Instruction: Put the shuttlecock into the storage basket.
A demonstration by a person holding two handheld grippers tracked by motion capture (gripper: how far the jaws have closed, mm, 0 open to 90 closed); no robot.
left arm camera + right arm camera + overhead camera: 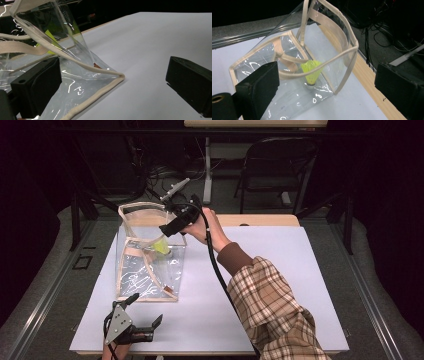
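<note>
Left gripper [145, 322], jaws apart and empty, rests nearest, by the clear bag [150, 270]'s front corner. Farther off, the right gripper [175, 222] hangs released above the bag's mouth; the yellow shuttlecock [311, 71] stands inside, cork down. Drop looks finished, so the next move is probably drawing clear of the straps.

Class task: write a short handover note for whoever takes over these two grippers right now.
Right gripper: open, empty, above the clear bag's mouth.
Left gripper: open, resting on the table by the bag's near corner, one jaw against the plastic.
Yellow shuttlecock: inside the bag, standing on its cork.
Done: shuttlecock dropped in.
Left: probably draw the right gripper clear; the bag's mouth is open.
</note>
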